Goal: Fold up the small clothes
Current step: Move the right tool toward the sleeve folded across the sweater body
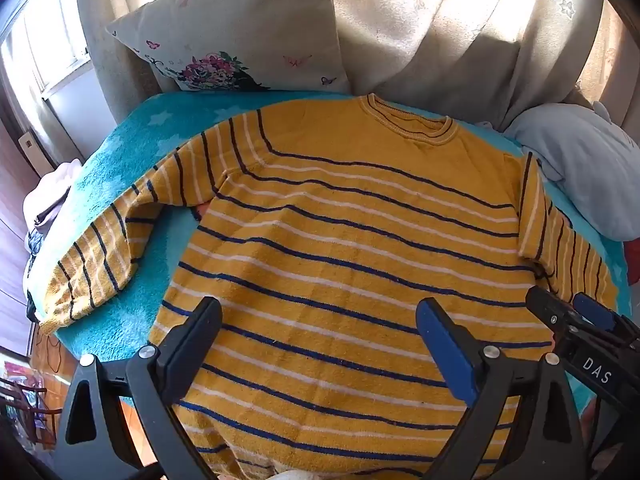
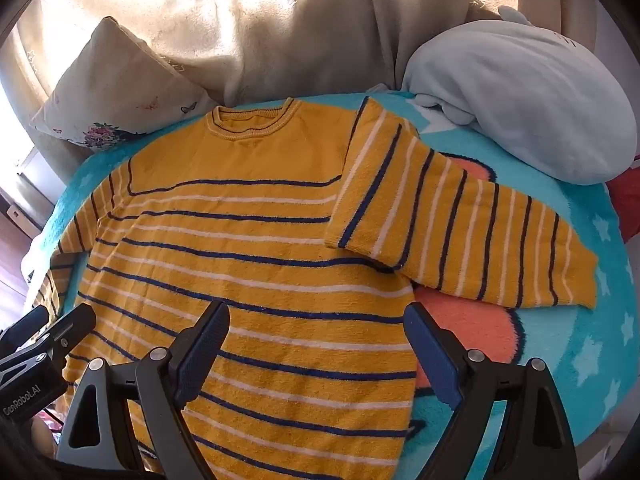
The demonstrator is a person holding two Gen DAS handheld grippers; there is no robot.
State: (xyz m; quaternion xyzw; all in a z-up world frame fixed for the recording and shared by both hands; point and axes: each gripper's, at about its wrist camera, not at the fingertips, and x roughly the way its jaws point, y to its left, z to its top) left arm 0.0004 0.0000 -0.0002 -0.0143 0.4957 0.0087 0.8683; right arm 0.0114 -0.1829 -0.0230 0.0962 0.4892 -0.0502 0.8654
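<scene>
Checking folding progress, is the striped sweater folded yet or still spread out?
Spread flat: the yellow striped sweater lies open on the teal blanket, both sleeves out.

Fuzzy knit sweater [image 1: 340, 240], plush blanket [image 1: 132, 312]

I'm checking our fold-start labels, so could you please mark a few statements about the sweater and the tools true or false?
1. The yellow striped sweater lies spread flat on the turquoise blanket. True.
2. The left tool is clamped on the hem. False: its jaws are open and hold nothing.
3. The right tool is open. True.
4. Both sleeves are folded over the chest. False: both lie out to the sides.
5. A floral pillow sits beyond the collar. True.
</scene>
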